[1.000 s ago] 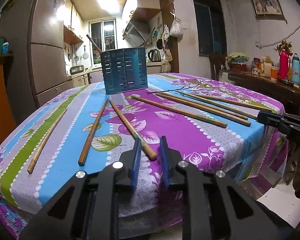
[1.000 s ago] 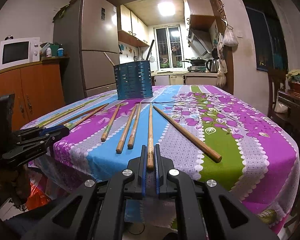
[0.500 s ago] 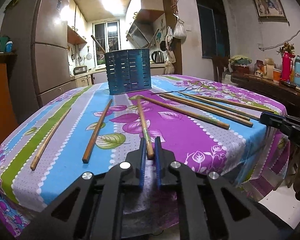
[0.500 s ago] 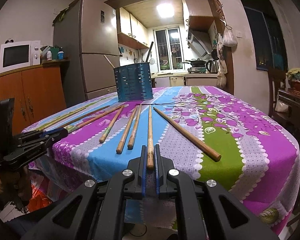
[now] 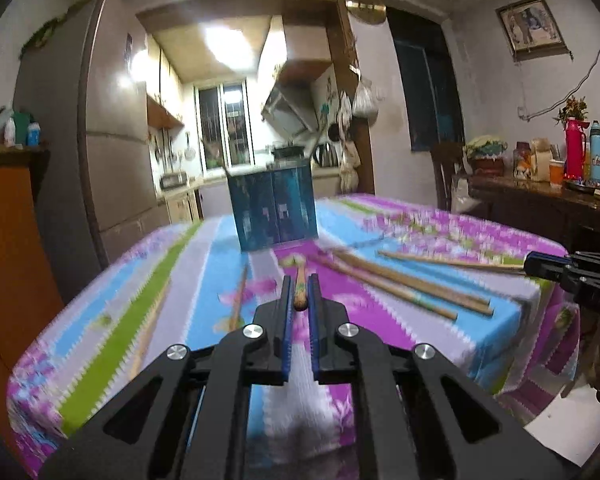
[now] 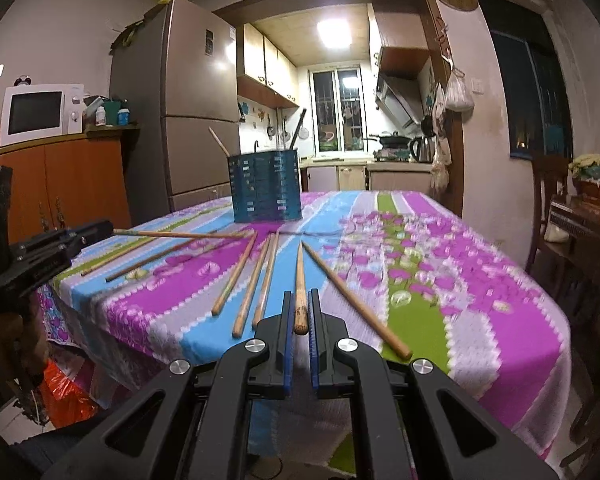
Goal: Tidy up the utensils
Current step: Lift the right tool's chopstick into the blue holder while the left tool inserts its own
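A blue slotted utensil holder [image 5: 274, 209] stands at the far middle of the table; it also shows in the right wrist view [image 6: 266, 192] with two sticks in it. Several wooden chopsticks lie on the floral tablecloth [image 6: 440, 264]. My left gripper [image 5: 300, 300] is shut on one chopstick [image 5: 299, 286], lifted off the cloth and pointing at the holder. My right gripper [image 6: 299, 316] is shut on another chopstick [image 6: 299, 284], also raised above the table. Each gripper shows at the edge of the other's view: the right one [image 5: 540, 267], the left one [image 6: 96, 230].
Loose chopsticks [image 6: 236, 274] lie left of my right gripper and one long chopstick [image 6: 354, 302] lies right of it. A fridge [image 6: 180, 120] and an orange cabinet [image 6: 60, 184] with a microwave [image 6: 40, 112] stand left. A sideboard with flasks [image 5: 576, 152] stands right.
My left gripper closed on a chopstick and lifted it, turning it toward the holder. My right gripper, holding its chopstick all along, has raised it off the cloth.
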Action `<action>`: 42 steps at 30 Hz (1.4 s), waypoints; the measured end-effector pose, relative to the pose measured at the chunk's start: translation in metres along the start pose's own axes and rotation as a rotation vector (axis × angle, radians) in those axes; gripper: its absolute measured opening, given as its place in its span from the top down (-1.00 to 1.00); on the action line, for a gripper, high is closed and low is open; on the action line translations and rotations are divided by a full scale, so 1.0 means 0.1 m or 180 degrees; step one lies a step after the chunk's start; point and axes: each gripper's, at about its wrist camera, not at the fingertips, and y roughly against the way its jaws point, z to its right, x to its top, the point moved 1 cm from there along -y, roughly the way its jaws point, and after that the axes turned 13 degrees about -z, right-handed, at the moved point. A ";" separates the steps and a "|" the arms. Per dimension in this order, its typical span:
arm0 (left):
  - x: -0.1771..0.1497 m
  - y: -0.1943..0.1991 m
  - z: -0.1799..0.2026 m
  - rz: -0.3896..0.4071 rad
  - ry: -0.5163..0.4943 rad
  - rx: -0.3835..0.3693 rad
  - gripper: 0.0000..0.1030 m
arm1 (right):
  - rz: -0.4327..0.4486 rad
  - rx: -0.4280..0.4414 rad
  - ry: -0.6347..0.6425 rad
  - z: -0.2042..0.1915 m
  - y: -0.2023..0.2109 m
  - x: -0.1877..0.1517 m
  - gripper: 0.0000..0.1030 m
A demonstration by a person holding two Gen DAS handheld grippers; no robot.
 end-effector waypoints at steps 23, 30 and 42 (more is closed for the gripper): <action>1.06 0.06 -0.33 0.0647 0.0022 0.0140 0.90 | 0.0469 0.0084 0.0585 -0.08 0.16 1.50 0.85; 1.25 -0.07 -0.48 0.0571 0.0142 0.0012 0.90 | 0.0373 0.0198 0.0505 0.01 0.01 2.02 0.85; 2.04 -0.22 -0.83 0.0540 0.0238 -0.0055 0.90 | -0.0037 0.0270 0.0561 -0.06 -0.30 2.96 0.85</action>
